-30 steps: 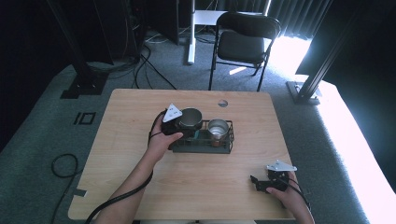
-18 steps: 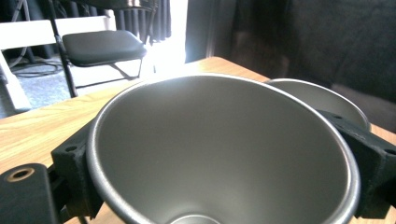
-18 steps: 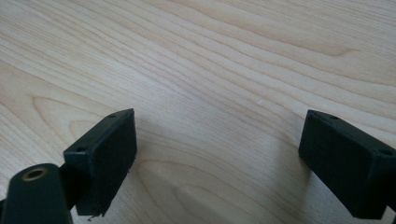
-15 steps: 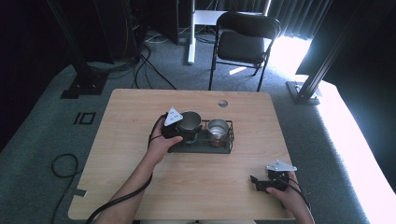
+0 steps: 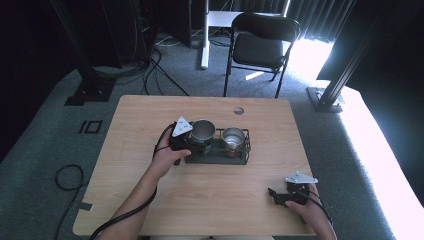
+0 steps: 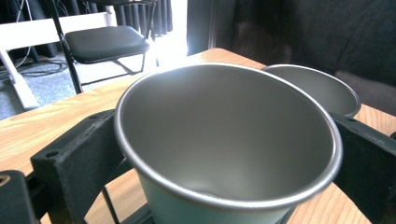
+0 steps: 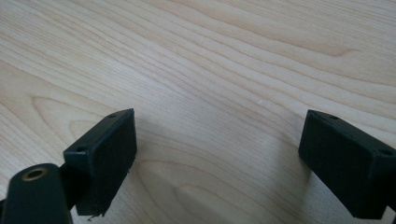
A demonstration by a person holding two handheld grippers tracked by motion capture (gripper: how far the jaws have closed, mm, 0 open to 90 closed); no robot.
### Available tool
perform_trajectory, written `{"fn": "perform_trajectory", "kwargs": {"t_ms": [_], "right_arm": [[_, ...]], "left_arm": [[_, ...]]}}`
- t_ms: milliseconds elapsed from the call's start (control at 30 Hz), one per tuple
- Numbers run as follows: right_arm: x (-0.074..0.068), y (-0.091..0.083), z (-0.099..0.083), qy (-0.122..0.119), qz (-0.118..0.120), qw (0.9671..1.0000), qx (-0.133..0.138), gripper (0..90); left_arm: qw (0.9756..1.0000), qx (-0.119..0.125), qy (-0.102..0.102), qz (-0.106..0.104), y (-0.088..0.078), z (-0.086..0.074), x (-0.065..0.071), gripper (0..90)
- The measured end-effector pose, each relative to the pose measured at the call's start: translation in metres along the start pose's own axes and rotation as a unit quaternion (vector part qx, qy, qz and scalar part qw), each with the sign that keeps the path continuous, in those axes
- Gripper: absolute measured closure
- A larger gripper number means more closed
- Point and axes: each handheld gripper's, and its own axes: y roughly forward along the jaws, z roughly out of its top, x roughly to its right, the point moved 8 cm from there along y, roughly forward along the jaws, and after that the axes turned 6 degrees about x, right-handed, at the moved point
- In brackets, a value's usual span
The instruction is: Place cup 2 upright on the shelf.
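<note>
Nearest, the right gripper (image 5: pixel 280 196) rests on the tabletop (image 5: pixel 215 200), jaws wide apart and empty, seemingly parked out of the way. Farther off, the left gripper (image 5: pixel 192 145) has its jaws clamped on the metal cup (image 5: pixel 202 130), standing in the black wire rack (image 5: pixel 216 159) beside a second cup (image 5: pixel 233 138).

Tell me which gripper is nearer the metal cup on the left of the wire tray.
Left. The left gripper has its jaws either side of that metal cup; the right gripper rests open on the table, well away.
</note>
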Motion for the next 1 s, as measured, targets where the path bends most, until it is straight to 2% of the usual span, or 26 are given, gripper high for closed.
{"fn": "perform_trajectory", "kwargs": {"t_ms": [233, 833, 1000], "right_arm": [[0.0, 0.0, 0.0, 0.0, 0.0, 1.0, 0.0, 10.9], [0.0, 0.0, 0.0, 0.0, 0.0, 1.0, 0.0, 10.9], [0.0, 0.0, 0.0, 0.0, 0.0, 1.0, 0.0, 10.9]], "left_arm": [[1.0, 0.005, -0.004, -0.003, -0.006, -0.002, 0.0, 2.7], [0.9999, 0.005, -0.002, 0.014, -0.029, -0.01, -0.009, 2.7], [0.9998, 0.007, -0.009, 0.019, -0.038, -0.012, -0.012, 2.7]]}}
